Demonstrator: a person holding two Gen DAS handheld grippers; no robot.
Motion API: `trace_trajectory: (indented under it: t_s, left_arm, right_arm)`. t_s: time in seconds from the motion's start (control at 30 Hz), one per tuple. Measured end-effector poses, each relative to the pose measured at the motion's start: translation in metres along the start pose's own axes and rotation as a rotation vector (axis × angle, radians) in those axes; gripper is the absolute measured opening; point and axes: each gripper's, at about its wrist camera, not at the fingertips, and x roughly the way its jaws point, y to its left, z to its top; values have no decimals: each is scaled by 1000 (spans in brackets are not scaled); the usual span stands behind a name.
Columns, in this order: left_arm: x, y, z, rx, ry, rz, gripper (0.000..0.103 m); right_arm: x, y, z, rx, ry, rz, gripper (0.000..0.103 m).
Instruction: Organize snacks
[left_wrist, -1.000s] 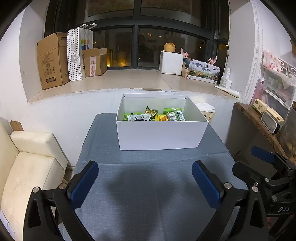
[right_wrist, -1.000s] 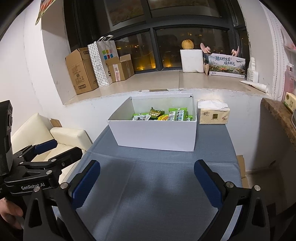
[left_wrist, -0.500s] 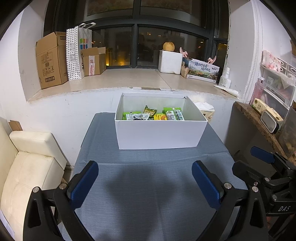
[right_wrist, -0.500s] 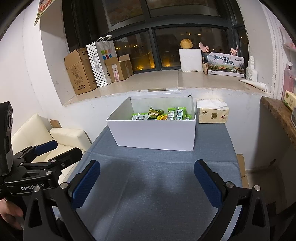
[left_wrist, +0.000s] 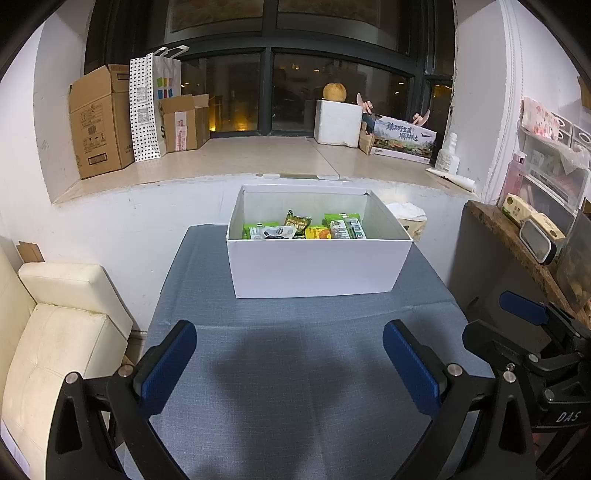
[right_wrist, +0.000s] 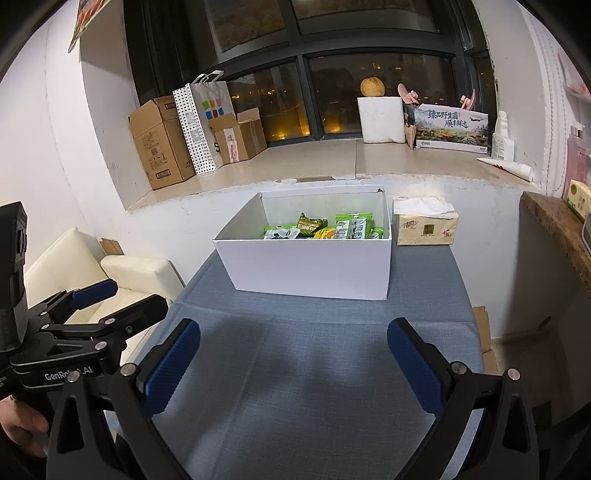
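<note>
The left gripper (left_wrist: 290, 349) and the right gripper (right_wrist: 293, 347) are both hovering over the near part of the blue-grey tablecloth (left_wrist: 295, 387), side by side, each with its blue-padded jaws spread wide and holding nothing. The snacks (left_wrist: 304, 229), mostly green and yellow packets, are lying inside the open white box (left_wrist: 317, 266), which is sitting at the far end of the table against the wall, well apart from both grippers. A tissue pack (right_wrist: 424, 227) is sitting just right of the box.
</note>
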Motion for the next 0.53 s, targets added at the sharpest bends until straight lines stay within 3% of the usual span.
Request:
trace_trajectory:
  t_s: [0.53]
  left_arm:
    - [-1, 0, 1, 4, -11, -11, 103]
  right_arm:
    - [0, -3, 0, 14, -4, 9, 103]
